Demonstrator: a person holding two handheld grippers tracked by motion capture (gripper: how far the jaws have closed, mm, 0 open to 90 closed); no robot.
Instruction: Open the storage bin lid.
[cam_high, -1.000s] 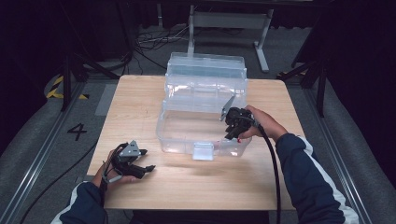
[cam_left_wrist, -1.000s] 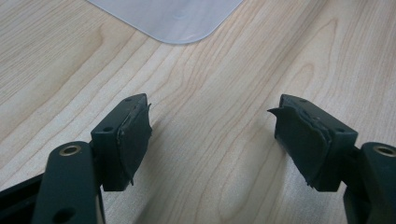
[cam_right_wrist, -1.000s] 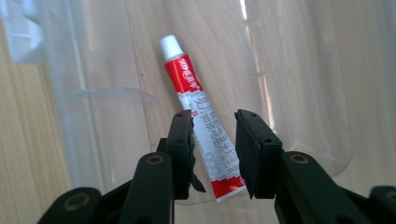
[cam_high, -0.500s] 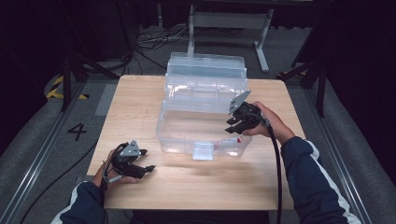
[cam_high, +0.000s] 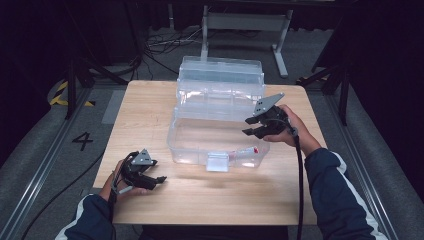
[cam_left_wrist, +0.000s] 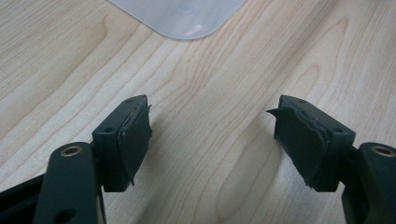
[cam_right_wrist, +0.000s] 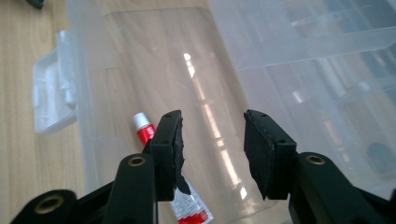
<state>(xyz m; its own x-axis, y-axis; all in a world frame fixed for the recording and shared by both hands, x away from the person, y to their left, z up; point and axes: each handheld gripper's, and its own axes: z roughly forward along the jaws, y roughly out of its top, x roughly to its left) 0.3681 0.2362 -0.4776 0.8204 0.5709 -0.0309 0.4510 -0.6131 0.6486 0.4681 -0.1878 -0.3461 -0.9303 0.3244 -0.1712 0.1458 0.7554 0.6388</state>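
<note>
A clear plastic storage box (cam_high: 216, 135) with its lid thrown back stands at the middle of the pale wooden table (cam_high: 150, 115), a white latch tab (cam_high: 217, 162) on its near wall. Behind the table, cables (cam_high: 160, 47) trail over the grey floor around a metal stand (cam_high: 245, 22). Inside the smooth, glossy box, a small red-and-white tube (cam_right_wrist: 154, 135) lies on the bottom by the near right corner. The right gripper (cam_high: 254, 126) hangs over the box's right rim; its jaws have just been opening and stand partly apart with nothing between the worn black pads (cam_right_wrist: 173, 154), the tube below them. The left gripper (cam_high: 156, 180) rests at the near left, jaws apart and empty above bare wood.
</note>
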